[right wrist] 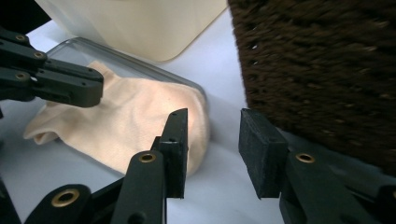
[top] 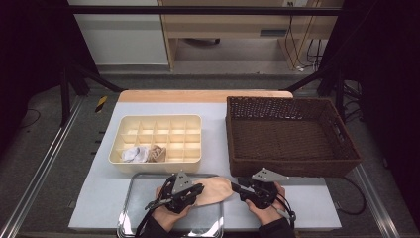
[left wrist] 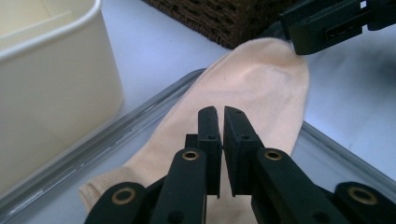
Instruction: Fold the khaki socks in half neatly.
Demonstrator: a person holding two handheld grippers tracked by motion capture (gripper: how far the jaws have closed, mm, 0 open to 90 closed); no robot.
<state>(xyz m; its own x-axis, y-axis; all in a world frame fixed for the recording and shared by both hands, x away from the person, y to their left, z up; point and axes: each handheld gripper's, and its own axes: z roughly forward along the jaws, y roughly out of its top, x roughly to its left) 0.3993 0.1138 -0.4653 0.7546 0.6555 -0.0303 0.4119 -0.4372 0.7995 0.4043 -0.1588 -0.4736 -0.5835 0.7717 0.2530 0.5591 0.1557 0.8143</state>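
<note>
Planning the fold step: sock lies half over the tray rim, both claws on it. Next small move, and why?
Probably close the right claw on the sock's toe. The left claw looks shut at mid-sock, over the tray, while the right claw's jaws stand apart with the toe edge beside one jaw. A second pinch would let both lift it.

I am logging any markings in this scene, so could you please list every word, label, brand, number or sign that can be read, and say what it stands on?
None: no readable text anywhere.
The sock, divided organiser box, wicker basket and clear tray are plain.
The black-and-yellow striped patch beside the table carries no letters.
</note>
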